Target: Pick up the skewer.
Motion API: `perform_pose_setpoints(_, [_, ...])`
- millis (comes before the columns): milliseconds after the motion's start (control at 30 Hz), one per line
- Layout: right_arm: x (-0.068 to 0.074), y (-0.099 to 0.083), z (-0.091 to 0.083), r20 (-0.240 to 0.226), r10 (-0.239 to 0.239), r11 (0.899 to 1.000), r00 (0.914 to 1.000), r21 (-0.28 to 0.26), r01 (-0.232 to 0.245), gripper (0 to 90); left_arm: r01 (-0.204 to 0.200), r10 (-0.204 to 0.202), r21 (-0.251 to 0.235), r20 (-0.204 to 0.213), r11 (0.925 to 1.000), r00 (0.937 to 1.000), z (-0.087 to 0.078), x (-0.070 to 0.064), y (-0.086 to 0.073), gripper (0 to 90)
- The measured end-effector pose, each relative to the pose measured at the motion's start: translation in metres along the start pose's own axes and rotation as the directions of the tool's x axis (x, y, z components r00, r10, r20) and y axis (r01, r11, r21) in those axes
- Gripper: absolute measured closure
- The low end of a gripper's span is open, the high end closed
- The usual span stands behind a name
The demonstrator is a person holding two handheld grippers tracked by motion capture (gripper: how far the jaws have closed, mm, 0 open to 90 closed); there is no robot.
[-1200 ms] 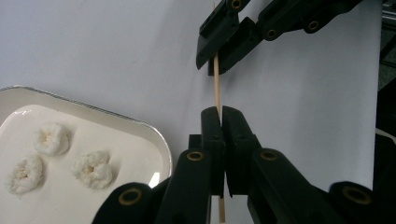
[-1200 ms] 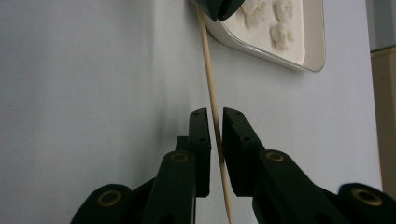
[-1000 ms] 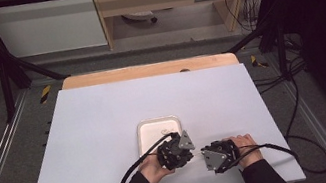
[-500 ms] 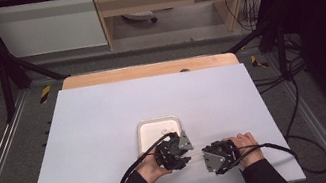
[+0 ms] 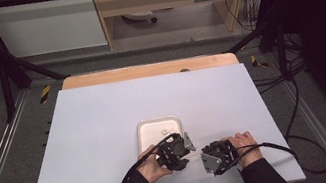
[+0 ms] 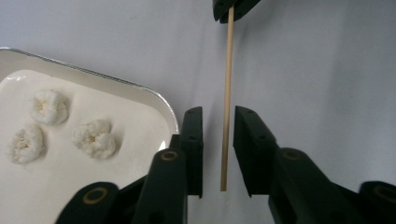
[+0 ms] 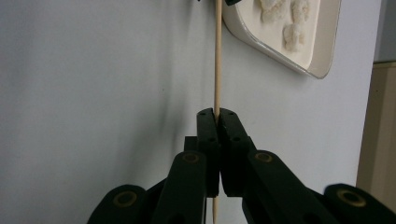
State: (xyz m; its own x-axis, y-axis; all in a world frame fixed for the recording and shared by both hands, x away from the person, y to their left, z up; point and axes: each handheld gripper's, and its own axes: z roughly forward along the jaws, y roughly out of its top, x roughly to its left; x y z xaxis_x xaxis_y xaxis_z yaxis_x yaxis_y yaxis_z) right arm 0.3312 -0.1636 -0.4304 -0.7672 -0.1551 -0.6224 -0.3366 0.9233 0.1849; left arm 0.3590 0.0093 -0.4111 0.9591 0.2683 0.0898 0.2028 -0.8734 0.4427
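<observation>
right gripper (image 7: 216, 114): pinching thin wooden skewer (image 7: 217, 56) | left gripper (image 6: 218, 123): spread, skewer's free end between its jaws, untouched | skewer above white desk (image 5: 105, 122), beside white tray (image 6: 140, 100) holding three pale puffed pieces (image 6: 93, 139)

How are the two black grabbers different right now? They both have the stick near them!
The right gripper has its jaws pressed shut on the wooden stick; the left gripper has its jaws apart, with the stick's free end between them and no jaw touching it. The left gripper sits right beside the white tray with three puffy white pieces; the right gripper is farther from it. Both are black, two-jawed, hand-held, and point toward each other along the stick.
</observation>
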Motion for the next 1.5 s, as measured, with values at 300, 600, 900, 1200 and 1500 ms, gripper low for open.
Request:
perform_pose_setpoints(300, [0.003,0.000,0.001,-0.009,-0.012,0.999,0.9999,0.031,0.012,89.0,-0.022,0.022,0.036,-0.003,0.9991,0.9998,0.008,-0.006,0.005,86.0])
perform_pose_setpoints(600, [0.004,0.003,0.000,-0.004,-0.026,0.999,0.9997,0.027,0.026,88.8,-0.045,0.046,0.043,-0.016,0.9981,0.9988,0.006,-0.009,0.005,87.9])
perform_pose_setpoints(900, [0.001,0.002,-0.006,0.022,0.076,0.996,0.9968,-0.040,-0.075,74.7,-0.024,0.024,0.005,-0.027,0.9997,0.9993,-0.003,-0.006,-0.005,88.0])
perform_pose_setpoints(1200, [-0.012,-0.013,-0.017,-0.018,0.410,0.901,0.9120,-0.146,-0.408,45.5,0.049,-0.052,-0.066,-0.034,0.9966,0.9981,-0.017,0.004,-0.031,87.8])
perform_pose_setpoints(1500, [-0.017,-0.035,-0.015,-0.110,0.659,0.722,0.7438,-0.183,-0.667,28.7,0.143,-0.154,-0.154,-0.064,0.9778,0.9860,-0.034,0.008,-0.064,87.7])
